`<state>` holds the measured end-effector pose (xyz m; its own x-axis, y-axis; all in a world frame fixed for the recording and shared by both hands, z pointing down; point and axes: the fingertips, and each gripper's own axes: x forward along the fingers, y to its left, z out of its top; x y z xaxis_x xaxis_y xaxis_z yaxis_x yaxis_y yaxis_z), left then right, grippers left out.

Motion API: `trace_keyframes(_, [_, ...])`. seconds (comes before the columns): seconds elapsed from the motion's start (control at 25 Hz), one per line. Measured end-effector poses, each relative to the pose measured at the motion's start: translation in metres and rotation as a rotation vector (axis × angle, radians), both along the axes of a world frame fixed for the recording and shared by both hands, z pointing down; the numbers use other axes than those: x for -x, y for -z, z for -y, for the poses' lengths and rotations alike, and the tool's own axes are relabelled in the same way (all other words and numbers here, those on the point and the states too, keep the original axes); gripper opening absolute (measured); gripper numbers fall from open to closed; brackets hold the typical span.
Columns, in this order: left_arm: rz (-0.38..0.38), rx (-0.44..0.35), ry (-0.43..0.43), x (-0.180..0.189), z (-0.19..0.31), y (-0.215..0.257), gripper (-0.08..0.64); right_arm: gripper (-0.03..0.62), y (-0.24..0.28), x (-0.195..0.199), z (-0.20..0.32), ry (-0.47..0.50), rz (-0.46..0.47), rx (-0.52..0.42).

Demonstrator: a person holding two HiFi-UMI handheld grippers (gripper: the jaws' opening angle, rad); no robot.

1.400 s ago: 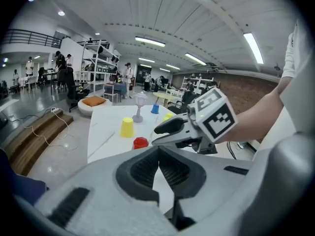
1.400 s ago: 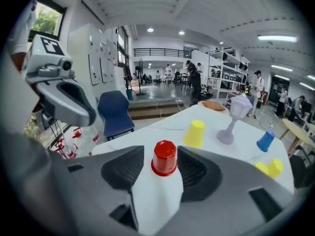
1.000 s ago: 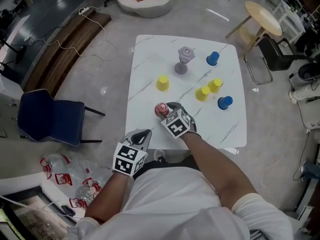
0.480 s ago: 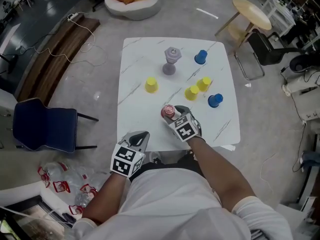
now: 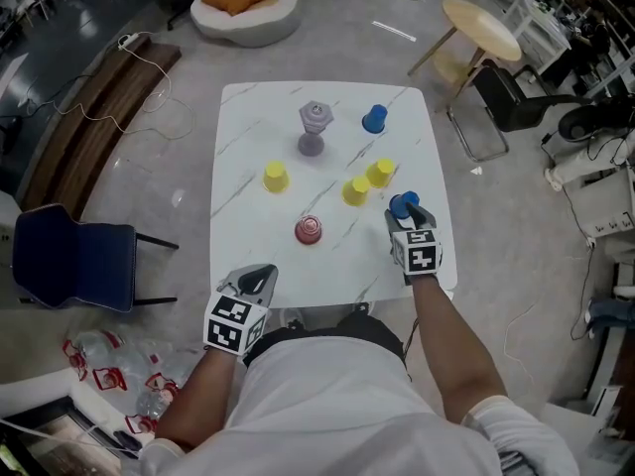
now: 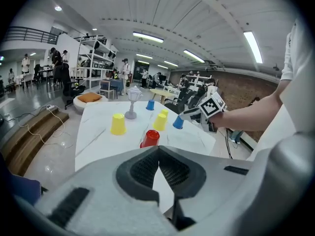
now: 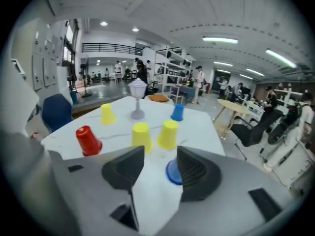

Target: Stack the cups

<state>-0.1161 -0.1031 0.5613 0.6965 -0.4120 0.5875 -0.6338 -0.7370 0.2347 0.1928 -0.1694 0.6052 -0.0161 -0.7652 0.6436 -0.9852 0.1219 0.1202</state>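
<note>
Right gripper (image 7: 160, 156) has its jaws apart, and they have just been closing. 1 blue cup (image 5: 401, 202) stands between them, close against the right-hand jaw, and the pads do not clamp it. Left gripper (image 6: 158, 157) has its jaws pressed together at the tips. It hangs over the near edge of the white marbled table (image 5: 238, 221).

6 cups stand on the table, each alone and mouth down, so their insides are hidden. The red cup (image 5: 309, 229) sits near the middle. 2 yellow cups (image 5: 356, 190) (image 5: 380, 173) stand just beside each other, between the red cup and the blue cup at the jaws. A 3rd yellow cup (image 5: 276, 177) stands apart on the left. A 2nd blue cup (image 5: 374, 119) is toward the far edge, near a grey goblet-shaped piece (image 5: 315, 127).

The blue cup at the jaws stands near the table's right edge. Bare tabletop lies between it and the red cup, and across the near left part of the table.

Every cup stands with its long axis upright, narrow base up.
</note>
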Motion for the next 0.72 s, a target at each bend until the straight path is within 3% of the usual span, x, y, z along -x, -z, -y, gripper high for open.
trace_keyframes(0.08, [0.002, -0.001, 0.009, -0.004, 0.002, 0.001, 0.008, 0.221, 0.001, -0.034, 0.006, -0.065, -0.011, 0.002])
trace_keyframes(0.16, [0.003, -0.001, 0.019, -0.008, 0.003, 0.002, 0.008, 0.249, -0.007, -0.051, 0.01, -0.071, -0.009, 0.04])
trace_keyframes(0.32, [0.009, -0.001, 0.034, -0.015, 0.005, 0.005, 0.008, 0.262, -0.03, -0.063, 0.013, -0.047, -0.018, 0.118])
trace_keyframes(0.44, [0.013, -0.001, 0.043, -0.018, 0.006, 0.006, 0.008, 0.229, -0.039, -0.065, 0.012, -0.035, -0.02, 0.139])
trace_keyframes(0.56, [0.014, 0.005, 0.056, -0.016, 0.007, 0.003, 0.008, 0.215, -0.031, -0.048, 0.008, 0.001, -0.012, 0.1])
trace_keyframes(0.72, [0.017, 0.015, 0.066, -0.016, 0.009, -0.003, 0.008, 0.215, -0.02, 0.027, 0.003, 0.17, 0.063, 0.067])
